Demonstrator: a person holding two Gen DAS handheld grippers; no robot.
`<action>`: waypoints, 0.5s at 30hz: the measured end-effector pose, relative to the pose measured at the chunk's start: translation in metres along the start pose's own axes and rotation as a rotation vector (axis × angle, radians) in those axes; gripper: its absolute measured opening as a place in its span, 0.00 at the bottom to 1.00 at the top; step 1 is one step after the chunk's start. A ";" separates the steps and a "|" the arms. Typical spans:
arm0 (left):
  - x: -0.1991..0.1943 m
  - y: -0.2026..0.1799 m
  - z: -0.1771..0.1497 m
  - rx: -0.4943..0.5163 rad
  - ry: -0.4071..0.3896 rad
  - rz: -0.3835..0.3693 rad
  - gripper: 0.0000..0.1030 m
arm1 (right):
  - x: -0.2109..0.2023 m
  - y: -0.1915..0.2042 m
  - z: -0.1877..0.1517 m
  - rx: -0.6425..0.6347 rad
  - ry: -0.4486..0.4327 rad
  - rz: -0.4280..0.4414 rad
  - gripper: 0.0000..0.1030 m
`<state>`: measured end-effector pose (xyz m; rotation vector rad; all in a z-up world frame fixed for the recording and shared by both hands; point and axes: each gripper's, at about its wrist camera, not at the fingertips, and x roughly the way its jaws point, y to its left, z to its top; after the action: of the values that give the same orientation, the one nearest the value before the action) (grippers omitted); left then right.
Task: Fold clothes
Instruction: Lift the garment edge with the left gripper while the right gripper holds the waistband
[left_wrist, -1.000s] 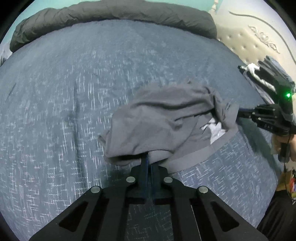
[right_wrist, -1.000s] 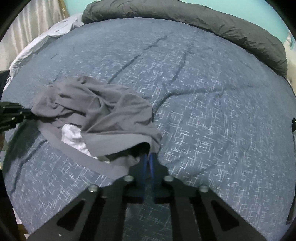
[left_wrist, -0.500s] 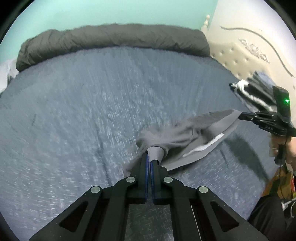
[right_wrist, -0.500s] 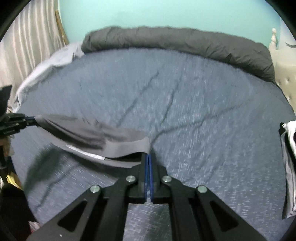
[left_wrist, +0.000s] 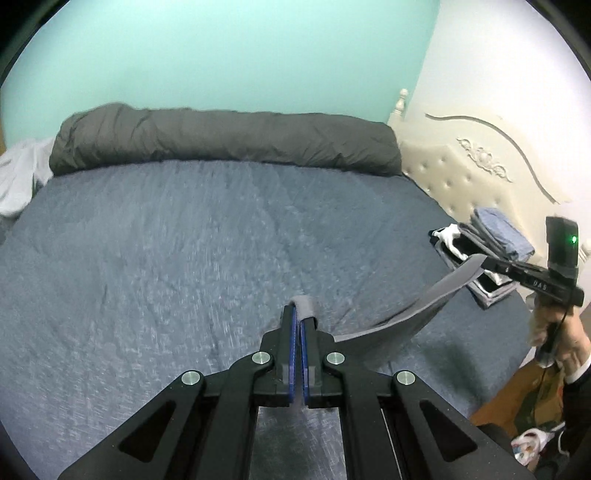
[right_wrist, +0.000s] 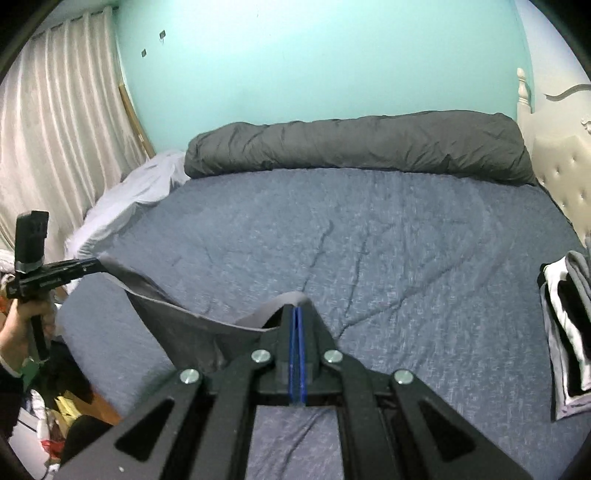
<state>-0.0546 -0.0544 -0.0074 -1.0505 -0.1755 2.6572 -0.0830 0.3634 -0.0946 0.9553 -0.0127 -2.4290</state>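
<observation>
Left claw: we find its jaws closed on one end of the grey garment; a fold of cloth sits over the tips.
Right claw: we find its jaws closed on the other end of the same garment; the band wraps over the tips.
Grey garment: we see it lifted clear of the bed, hanging slack as a band between the two claws, with the rest of the cloth drooping below the band.
Containers: we note none in either view.
Folded pile: we see stacked clothes, black, white and blue, lying on the bed at its headboard side.
Rolled duvet: it lies along the far edge of the bed, against the green wall.
Open room: we find the middle of the bed bare, from the garment out to the duvet.
Edges: the garment hangs over the near edge of the bed.
Left wrist view only: it shows the person's hand on the right claw's handle, beside the bed's near corner.
Right wrist view only: it shows a curtain and white bedding at the side of the bed away from the headboard, and clutter on the floor below the near edge.
</observation>
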 end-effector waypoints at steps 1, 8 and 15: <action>-0.003 -0.001 0.001 0.002 0.005 -0.003 0.02 | -0.005 0.002 0.001 -0.002 0.002 -0.001 0.01; 0.042 0.017 -0.008 -0.064 0.084 -0.009 0.02 | 0.023 -0.008 -0.018 0.031 0.094 -0.023 0.01; 0.106 0.040 -0.023 -0.133 0.168 0.001 0.02 | 0.098 -0.049 -0.046 0.157 0.193 -0.025 0.01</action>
<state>-0.1210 -0.0607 -0.1019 -1.3086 -0.3205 2.5725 -0.1367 0.3672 -0.2003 1.2638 -0.1252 -2.3752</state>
